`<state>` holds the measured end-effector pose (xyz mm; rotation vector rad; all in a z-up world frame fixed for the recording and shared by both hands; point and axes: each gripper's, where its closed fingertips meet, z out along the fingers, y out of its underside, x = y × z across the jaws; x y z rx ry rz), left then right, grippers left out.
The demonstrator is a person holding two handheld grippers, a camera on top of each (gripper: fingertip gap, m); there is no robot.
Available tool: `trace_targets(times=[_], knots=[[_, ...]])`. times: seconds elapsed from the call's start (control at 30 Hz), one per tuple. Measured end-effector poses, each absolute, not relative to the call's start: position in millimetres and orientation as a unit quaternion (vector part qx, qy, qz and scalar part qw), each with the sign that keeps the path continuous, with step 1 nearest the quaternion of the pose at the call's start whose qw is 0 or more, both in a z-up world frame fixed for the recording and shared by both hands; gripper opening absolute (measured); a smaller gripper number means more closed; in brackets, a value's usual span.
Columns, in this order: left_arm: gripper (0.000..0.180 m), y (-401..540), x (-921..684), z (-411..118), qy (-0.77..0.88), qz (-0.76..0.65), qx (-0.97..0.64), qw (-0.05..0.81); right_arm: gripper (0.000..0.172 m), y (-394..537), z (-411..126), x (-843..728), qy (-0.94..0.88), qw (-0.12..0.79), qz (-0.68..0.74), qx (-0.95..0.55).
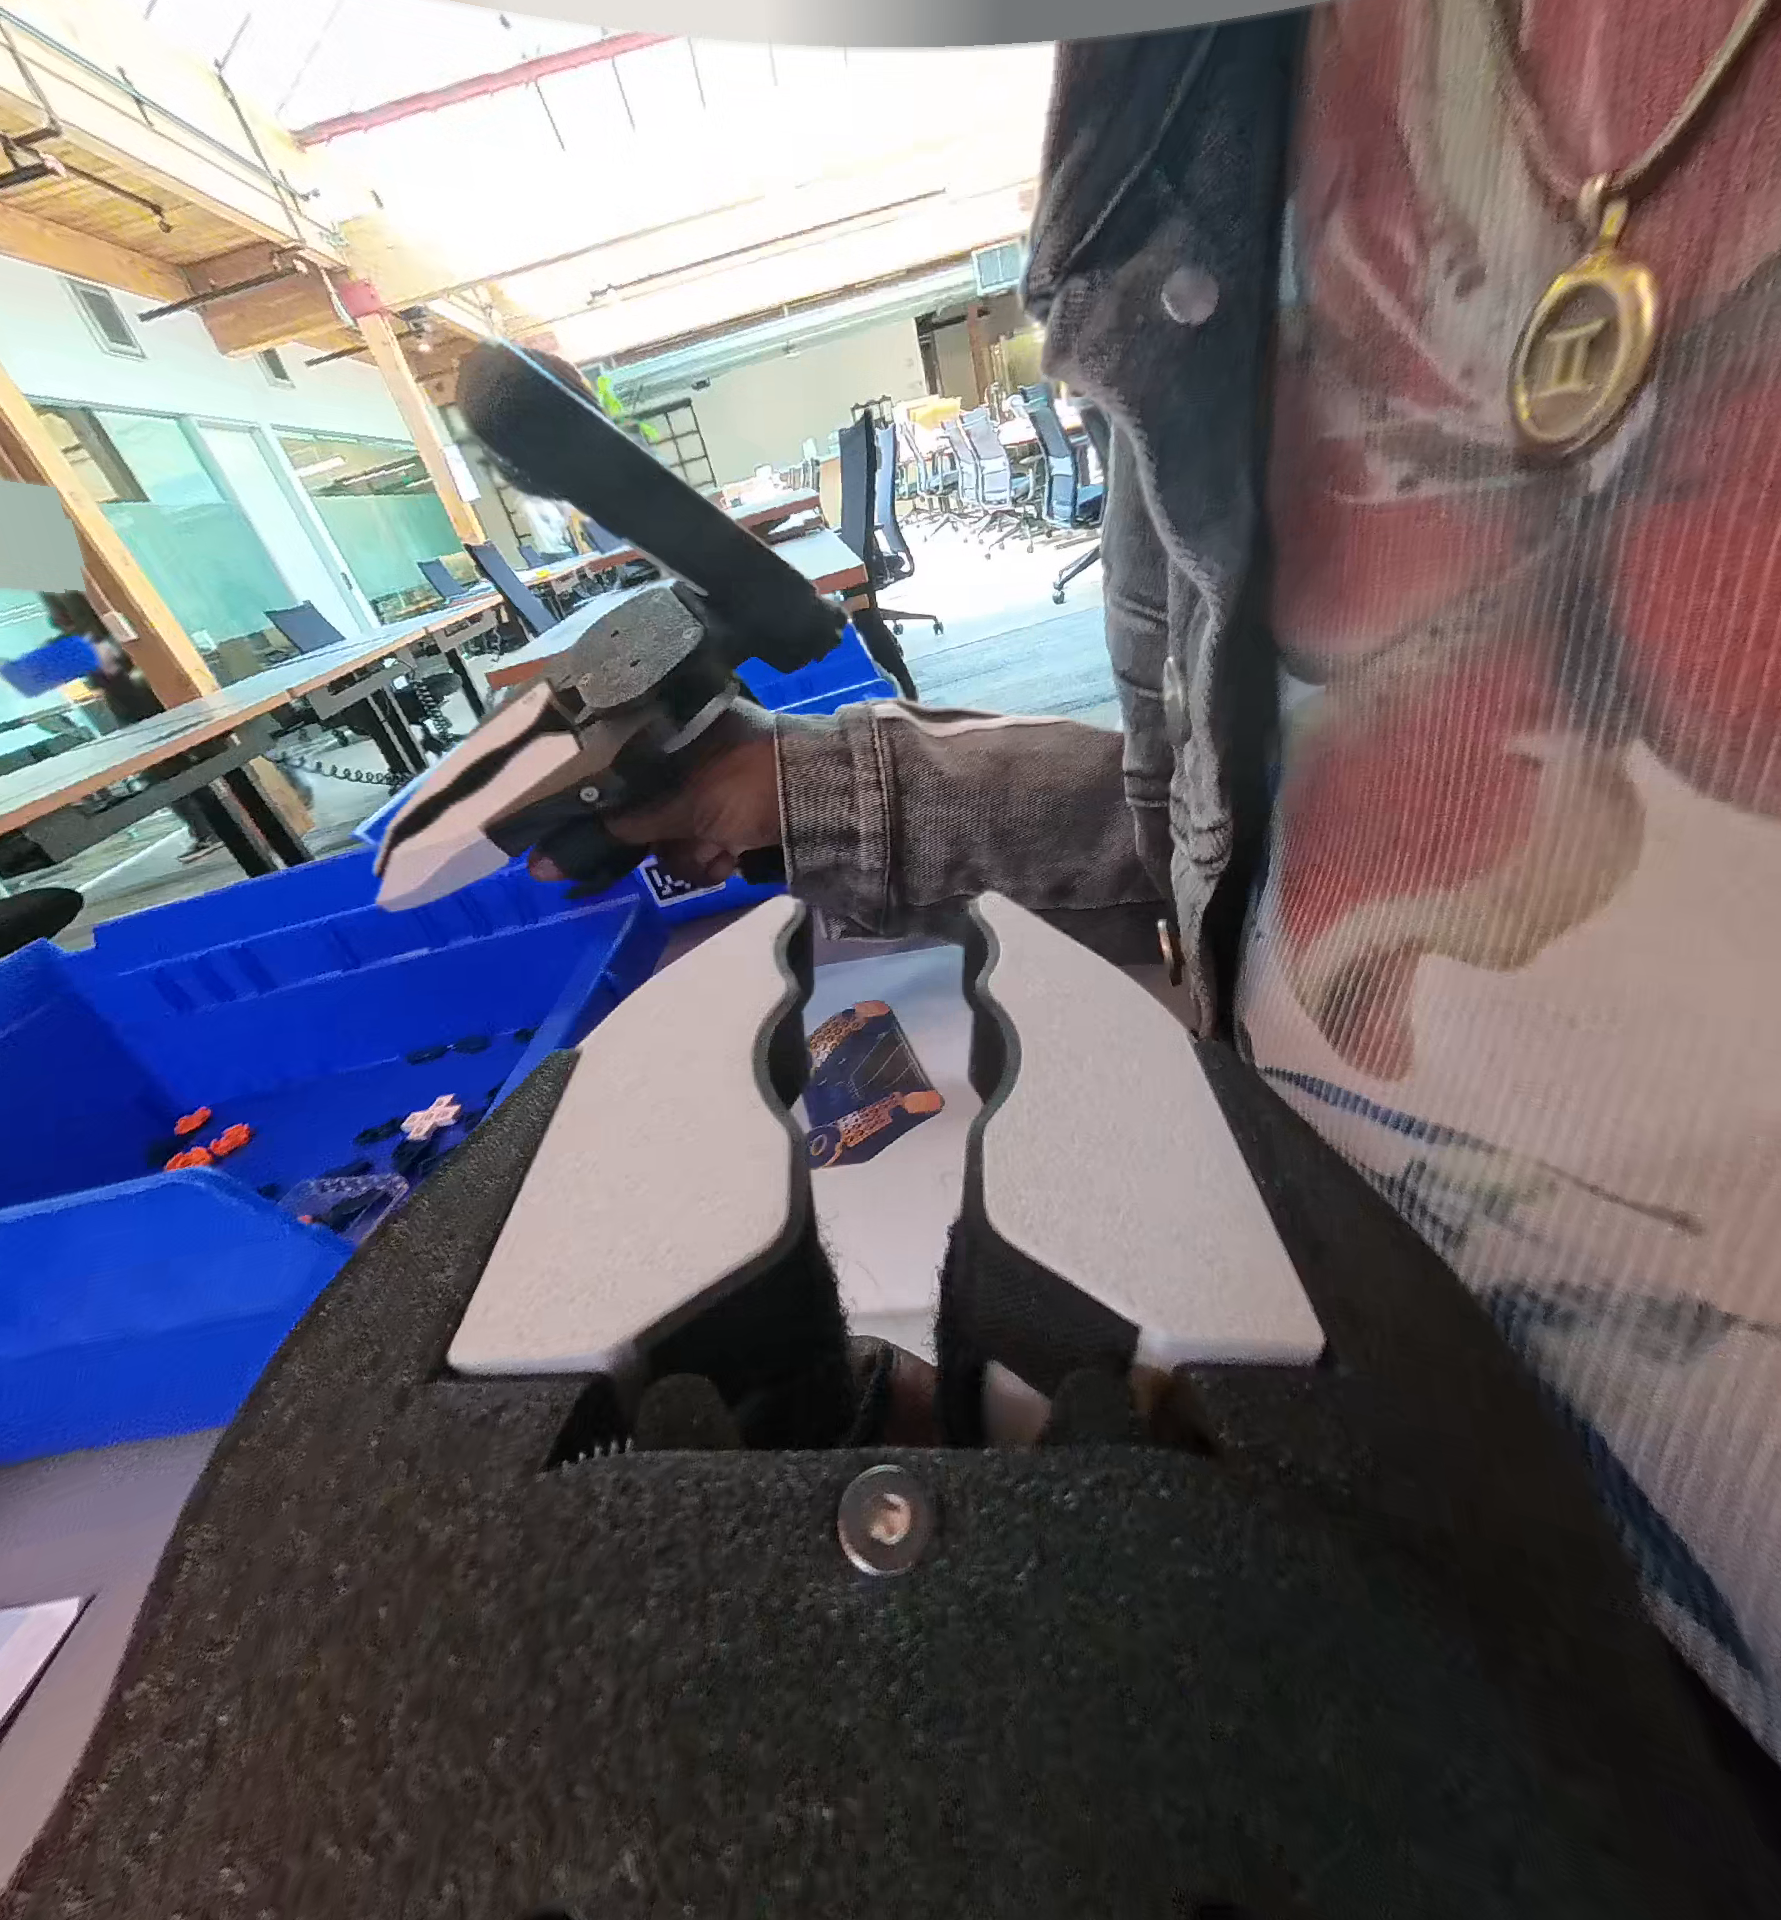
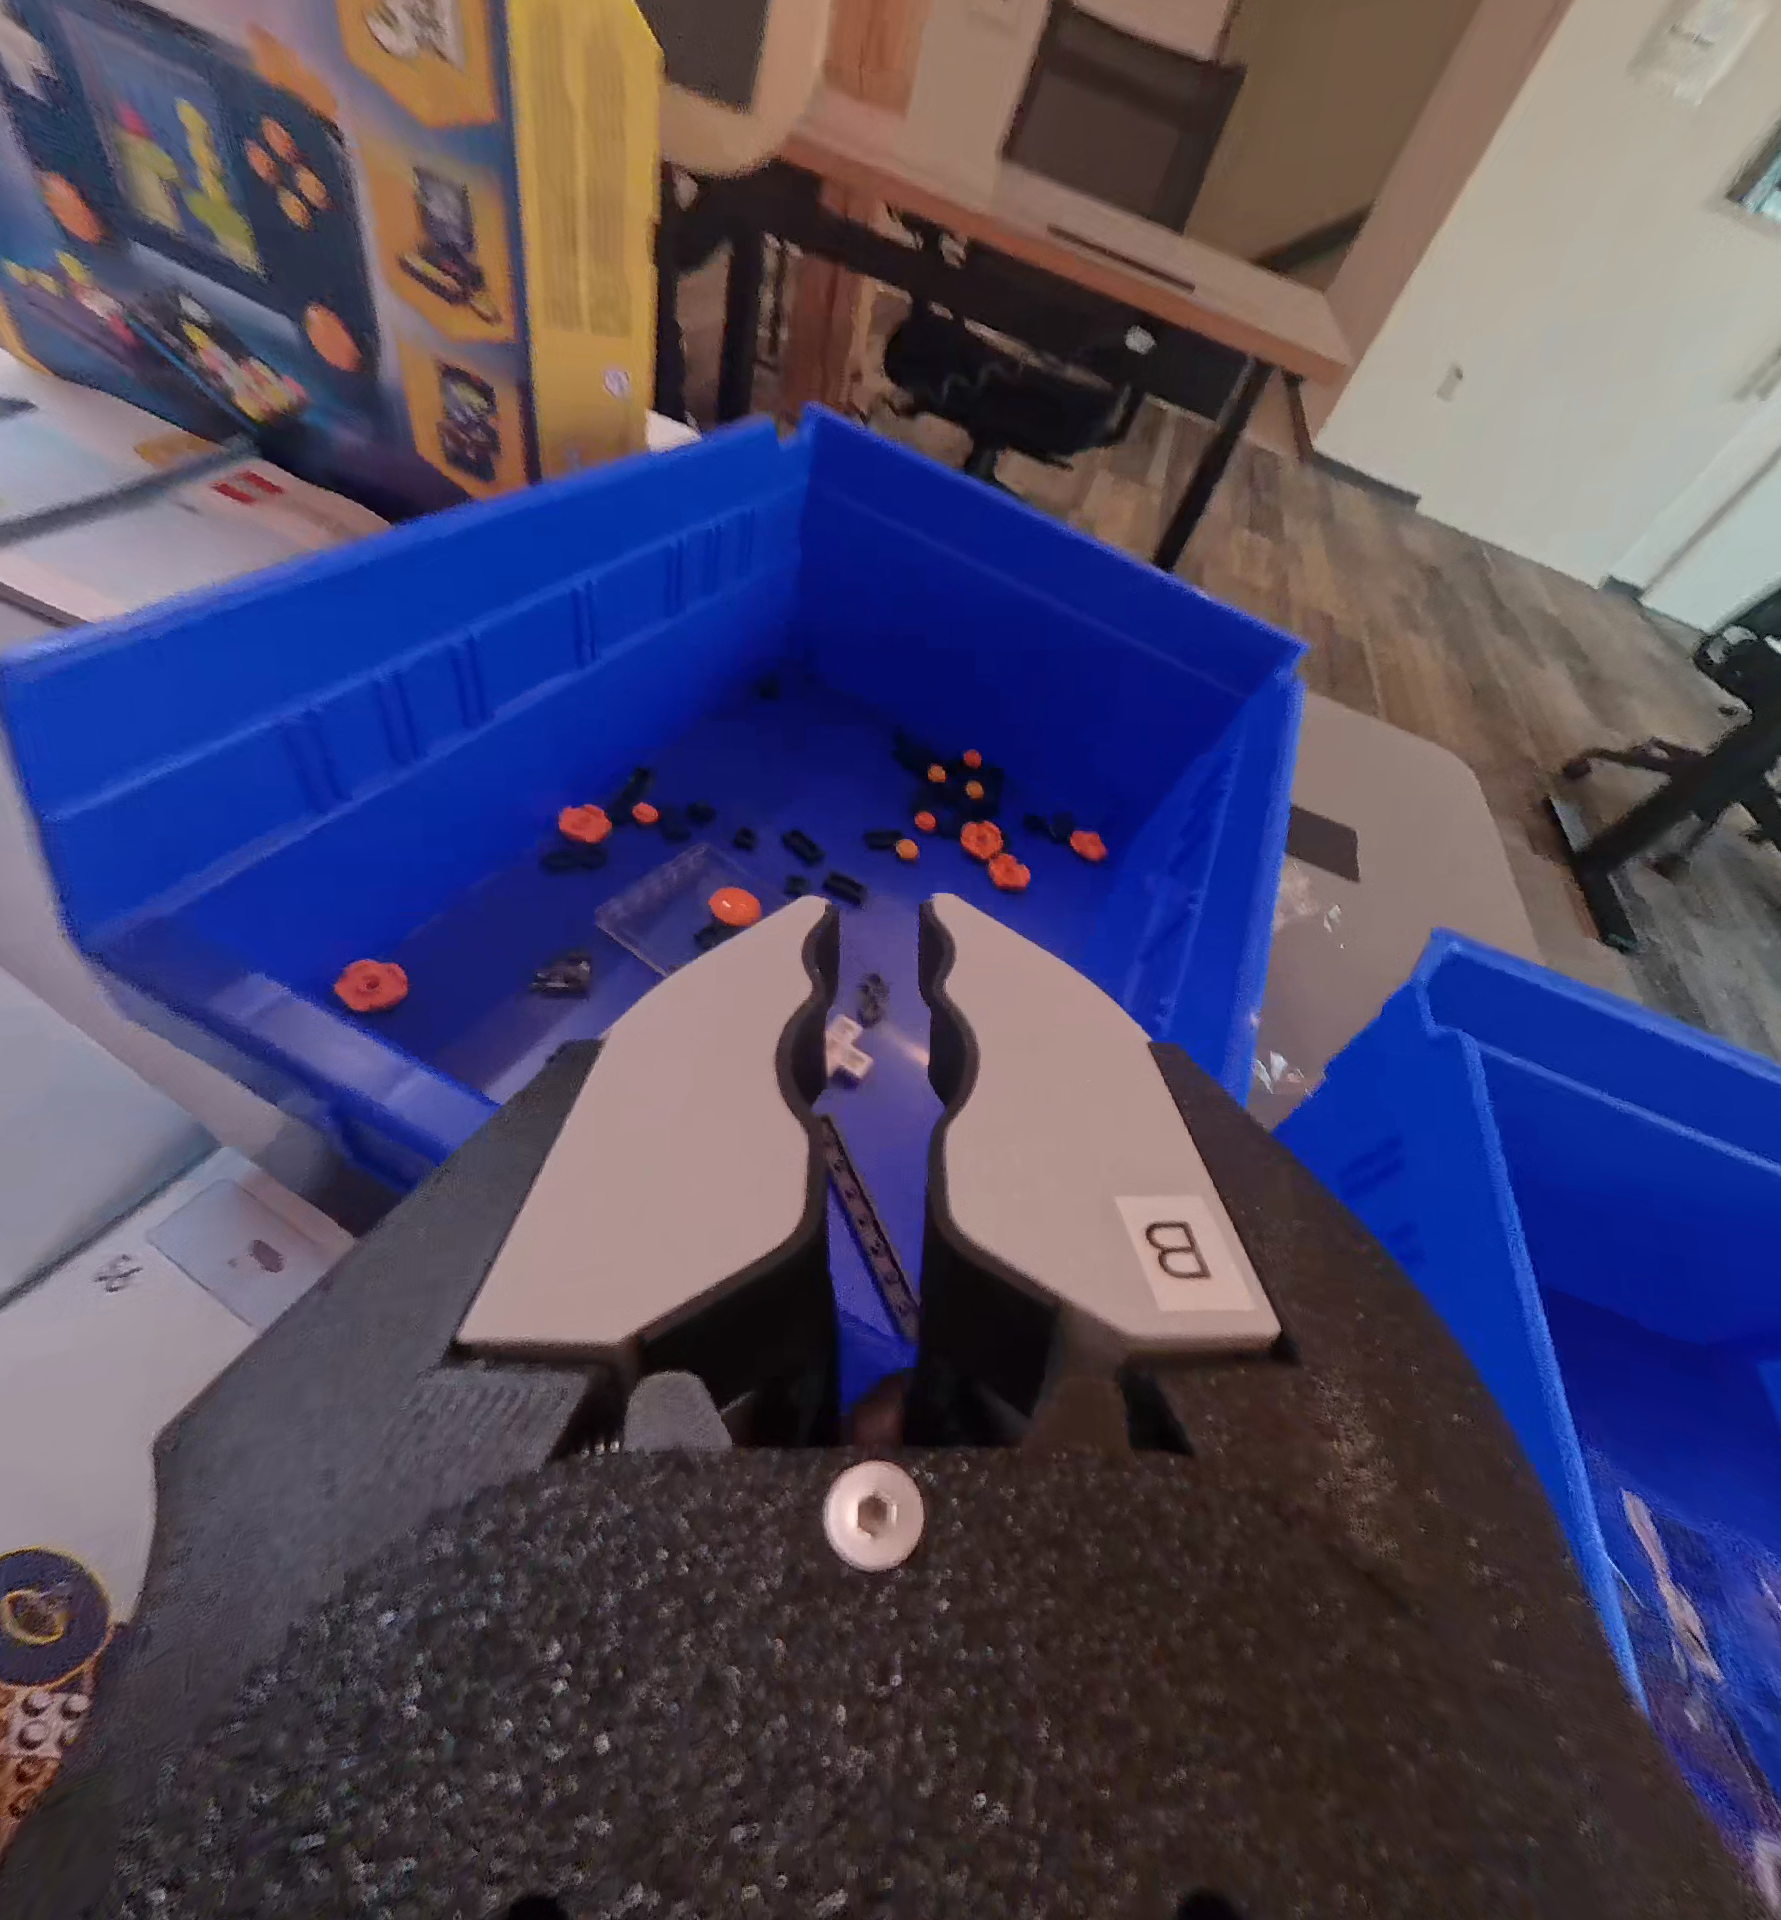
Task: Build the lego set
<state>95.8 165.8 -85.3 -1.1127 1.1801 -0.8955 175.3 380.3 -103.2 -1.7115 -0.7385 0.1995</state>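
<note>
Blurred blue/orange piece (image 1: pixel 870 1086) behind left claw (image 1: pixel 886 925)

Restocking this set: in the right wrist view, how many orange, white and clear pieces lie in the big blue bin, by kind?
Orange flower-shaped pieces: 5
Small orange round studs: 6
Large orange round dome: 1
White cross-shaped piece: 1
Clear flat plate: 1
Total: 14

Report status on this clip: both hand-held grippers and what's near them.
Left hand-held gripper open above a dark-blue and orange brick build. Right hand-held gripper open over the blue bin of small pieces.
</note>
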Motion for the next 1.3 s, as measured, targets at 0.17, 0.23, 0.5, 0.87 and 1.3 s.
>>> trace_targets(times=[0.17,0.23,0.5,0.87,1.3], knots=[[0.026,149,104,-84,0.531,-0.401,-0.466,0.583,0.014,325,-83,115,-0.443,0.580,0.290,-0.620],[0.026,141,109,-85,0.543,-0.401,-0.461,0.576,0.014,288,-83,91,-0.508,0.527,0.376,-0.569],[0.026,132,86,-95,0.542,-0.319,-0.512,0.585,0.014,238,-158,36,-0.630,0.351,0.340,-0.603],[0.028,135,-22,-81,0.393,-0.237,-0.595,0.660,0.003,240,-210,17,-0.677,0.308,0.213,-0.633],[0.038,155,-66,-111,0.190,-0.337,-0.732,0.561,0.003,150,-111,-31,-0.577,0.117,0.596,-0.546]])
